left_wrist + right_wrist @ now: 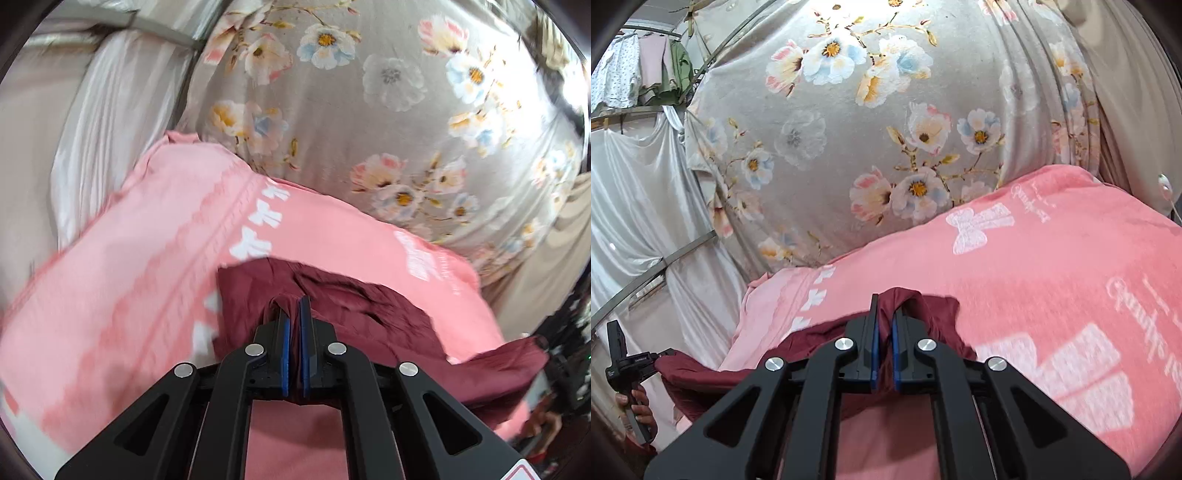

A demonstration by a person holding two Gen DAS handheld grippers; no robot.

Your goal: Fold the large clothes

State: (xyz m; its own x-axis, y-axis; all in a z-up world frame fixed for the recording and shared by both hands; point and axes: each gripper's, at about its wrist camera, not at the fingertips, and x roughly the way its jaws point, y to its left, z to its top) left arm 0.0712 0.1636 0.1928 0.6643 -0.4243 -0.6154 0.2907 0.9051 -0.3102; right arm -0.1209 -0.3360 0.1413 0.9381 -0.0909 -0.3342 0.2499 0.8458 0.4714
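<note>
White satin drapery (631, 206): hung at the far left, behind curved metal rails.

Hanging clothes (639, 70): several pale garments on a rail, upper left corner of the right wrist view.

Left gripper (294, 308): blue-padded fingers (285, 354) clenched on a gathered bunch of the maroon garment (332, 306). In the right wrist view the same tool (624, 363) appeared at the lower left, held in a person's hand (637, 406), with maroon cloth trailing from it.

Maroon garment: a dark red, thin, creased fabric lying on the pink blanket (129, 277), spanning between the two grippers; one part draped off to the right edge in the left wrist view.

Right gripper (884, 314): fingers (874, 354) clamped on a raised fold of the maroon garment (916, 317), the cloth pinched upright between the blue pads.

Pink blanket: plush, printed with white bows and script lettering, a paler band along one side; it covered the bed under the garment.

Floral cover (849, 147): grey fabric with pink, white and blue blossoms, lying beyond the pink blanket and touching its far edge.
</note>
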